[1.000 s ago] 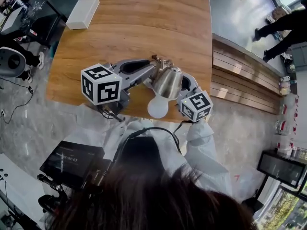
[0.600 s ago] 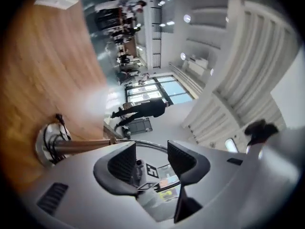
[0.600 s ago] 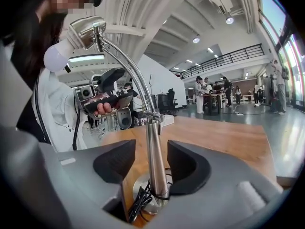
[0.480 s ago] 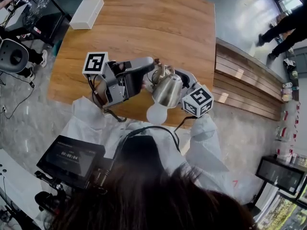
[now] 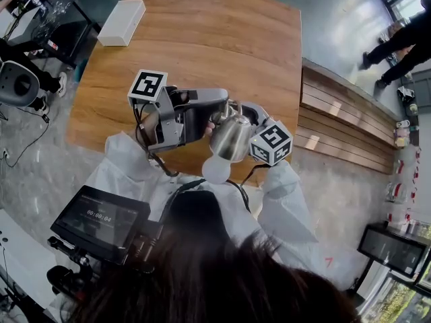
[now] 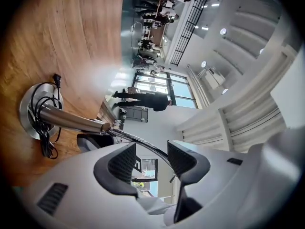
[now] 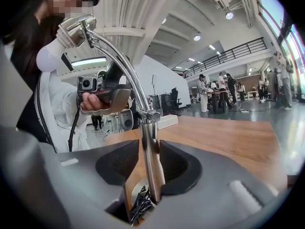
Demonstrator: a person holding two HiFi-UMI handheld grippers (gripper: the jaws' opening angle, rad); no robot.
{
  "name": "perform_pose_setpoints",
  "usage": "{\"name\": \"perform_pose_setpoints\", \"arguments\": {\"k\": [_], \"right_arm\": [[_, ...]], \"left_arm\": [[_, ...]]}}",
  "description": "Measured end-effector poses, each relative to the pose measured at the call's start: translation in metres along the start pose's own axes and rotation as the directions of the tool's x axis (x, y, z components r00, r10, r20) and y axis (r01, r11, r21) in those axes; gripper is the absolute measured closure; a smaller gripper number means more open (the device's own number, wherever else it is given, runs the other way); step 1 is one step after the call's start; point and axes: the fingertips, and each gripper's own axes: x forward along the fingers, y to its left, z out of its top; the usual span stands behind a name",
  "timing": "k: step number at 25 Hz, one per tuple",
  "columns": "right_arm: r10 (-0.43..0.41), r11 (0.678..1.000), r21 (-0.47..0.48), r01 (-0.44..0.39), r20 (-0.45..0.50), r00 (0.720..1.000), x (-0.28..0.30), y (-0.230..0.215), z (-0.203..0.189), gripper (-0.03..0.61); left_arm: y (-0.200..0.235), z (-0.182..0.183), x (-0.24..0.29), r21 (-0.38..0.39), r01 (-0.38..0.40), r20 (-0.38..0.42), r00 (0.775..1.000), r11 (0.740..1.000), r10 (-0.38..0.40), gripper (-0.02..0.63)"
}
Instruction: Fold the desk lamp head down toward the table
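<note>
The desk lamp stands at the near edge of the wooden table (image 5: 202, 39). Its steel shade (image 5: 229, 136) and white bulb (image 5: 217, 169) hang over that edge, toward me. My left gripper (image 5: 219, 103) is open, rolled on its side; the lamp's thin curved arm (image 6: 138, 140) runs across between its jaws (image 6: 151, 151) without the pads pressing. My right gripper (image 7: 150, 163) is closing around the upright post (image 7: 152, 161), with a gap still showing on one side. The round base (image 6: 28, 113) carries a coiled black cord (image 6: 47, 128). Shade (image 7: 76, 25) and bulb (image 7: 47, 58) show high up.
A white box (image 5: 121, 22) lies at the table's far left corner. A slatted wooden bench (image 5: 337, 106) runs along the right of the table. A screen on a rig (image 5: 101, 214) sits at my lower left. People stand far right (image 5: 397, 42).
My left gripper has rolled onto its side, its marker cube swinging upward, and its jaws have opened. The lamp shade and bulb have shifted slightly left. The right gripper has barely moved.
</note>
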Motion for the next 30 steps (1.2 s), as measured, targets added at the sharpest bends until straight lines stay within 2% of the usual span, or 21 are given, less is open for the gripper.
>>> {"name": "perform_pose_setpoints", "arguments": {"k": [5,13,21,25,30], "right_arm": [[0.004,1.000,0.002,-0.004,0.003,1.000,0.000,-0.003,0.002,0.460],[0.027,0.999,0.033,-0.028,0.004,1.000,-0.004,0.001,0.001,0.459],[0.043,0.997,0.071,-0.044,0.009,0.999,-0.009,-0.003,0.002,0.457],[0.059,0.995,0.079,-0.059,0.005,0.998,-0.010,-0.003,0.001,0.456],[0.077,0.991,0.105,-0.078,0.014,0.997,-0.012,-0.005,0.002,0.453]], "left_arm": [[-0.006,-0.004,0.010,-0.015,0.007,-0.040,0.999,1.000,-0.007,0.423],[-0.008,-0.013,0.011,0.044,-0.002,-0.058,0.998,0.999,0.005,0.422],[-0.002,-0.030,0.009,0.194,-0.045,-0.116,0.991,0.980,0.069,0.434],[0.005,-0.039,0.006,0.278,-0.062,-0.140,0.985,0.959,0.105,0.453],[0.029,-0.048,-0.001,0.397,-0.131,-0.158,0.965,0.909,0.208,0.488]]}}
